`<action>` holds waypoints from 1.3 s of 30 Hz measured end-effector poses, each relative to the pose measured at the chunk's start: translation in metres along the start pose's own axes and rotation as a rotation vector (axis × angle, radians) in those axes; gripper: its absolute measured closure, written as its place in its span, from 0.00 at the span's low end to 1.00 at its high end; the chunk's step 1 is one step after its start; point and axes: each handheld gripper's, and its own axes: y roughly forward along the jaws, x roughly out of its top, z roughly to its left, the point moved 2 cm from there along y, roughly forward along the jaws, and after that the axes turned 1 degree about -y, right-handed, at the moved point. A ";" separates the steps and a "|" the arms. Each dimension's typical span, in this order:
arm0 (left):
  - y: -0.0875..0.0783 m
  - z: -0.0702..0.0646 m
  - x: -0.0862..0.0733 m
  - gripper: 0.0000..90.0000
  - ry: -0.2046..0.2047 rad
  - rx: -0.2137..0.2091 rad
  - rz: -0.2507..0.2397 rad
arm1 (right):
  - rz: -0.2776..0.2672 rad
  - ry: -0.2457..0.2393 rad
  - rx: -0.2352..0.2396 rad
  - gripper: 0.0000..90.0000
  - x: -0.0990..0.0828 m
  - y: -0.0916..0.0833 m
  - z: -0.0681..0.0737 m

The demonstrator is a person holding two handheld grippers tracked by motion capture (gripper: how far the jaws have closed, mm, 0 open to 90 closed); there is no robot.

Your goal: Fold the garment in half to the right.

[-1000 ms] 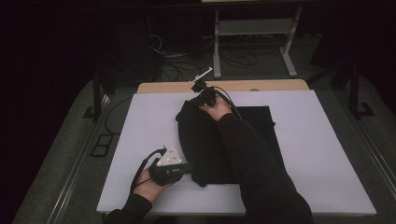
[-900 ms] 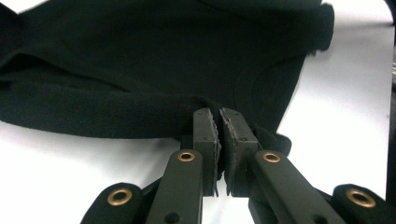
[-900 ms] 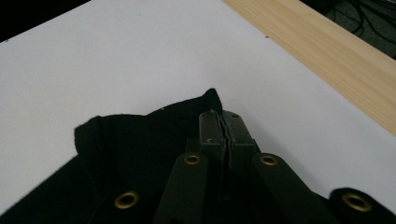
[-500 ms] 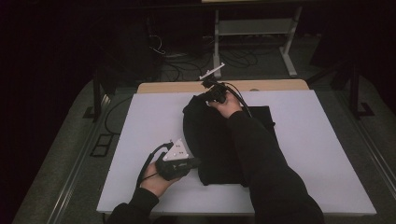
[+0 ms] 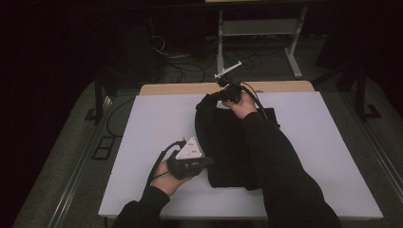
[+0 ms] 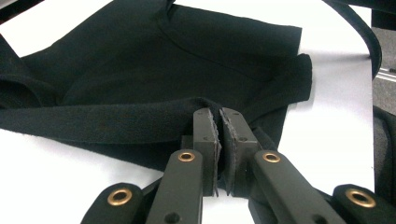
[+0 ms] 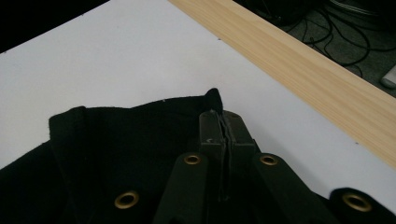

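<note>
My sleeves are black and long, covering both forearms to the wrist. My left gripper [image 5: 205,162] has a dark body, a grey three-cornered plate on top and a black cable trailing behind. My right gripper [image 5: 216,94] is black, with a black cable. Jaws are matt black bars with brass-ringed holes.

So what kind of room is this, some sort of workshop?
Probably a lab or recording studio, not a home. A white board covers a wooden table, loose cables lie on the floor behind, and a metal stand sits in the dark surroundings.
</note>
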 end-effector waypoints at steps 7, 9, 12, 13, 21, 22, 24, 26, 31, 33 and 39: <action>0.007 -0.002 0.010 0.93 0.024 -0.015 0.000 | -0.010 0.011 -0.013 0.96 -0.005 -0.012 -0.009; 0.009 -0.003 0.013 0.93 0.026 -0.017 -0.004 | -0.013 0.013 -0.017 0.96 -0.007 -0.016 -0.011; 0.012 -0.003 0.017 0.93 0.031 -0.023 -0.007 | -0.018 0.018 -0.021 0.96 -0.010 -0.020 -0.015; 0.013 -0.003 0.018 0.93 0.034 -0.026 -0.008 | -0.018 0.019 -0.024 0.96 -0.011 -0.022 -0.016; 0.024 -0.006 0.033 0.93 0.062 -0.040 -0.001 | -0.028 0.043 -0.036 0.96 -0.019 -0.035 -0.027; 0.024 -0.006 0.034 0.93 0.074 -0.043 0.006 | -0.028 0.046 -0.038 0.96 -0.021 -0.036 -0.029; 0.028 -0.007 0.038 0.93 0.068 -0.045 -0.004 | -0.032 0.054 -0.041 0.96 -0.023 -0.039 -0.031; 0.030 -0.008 0.041 0.93 0.074 -0.049 -0.003 | -0.036 0.062 -0.042 0.96 -0.025 -0.042 -0.034; 0.038 -0.011 0.049 0.93 0.087 -0.062 -0.004 | -0.041 0.068 -0.052 0.96 -0.031 -0.050 -0.039; 0.041 -0.012 0.051 0.93 0.090 -0.068 -0.005 | -0.045 0.073 -0.055 0.96 -0.034 -0.052 -0.042; 0.051 -0.014 0.058 0.93 0.097 -0.083 -0.004 | -0.051 0.086 -0.063 0.96 -0.041 -0.059 -0.049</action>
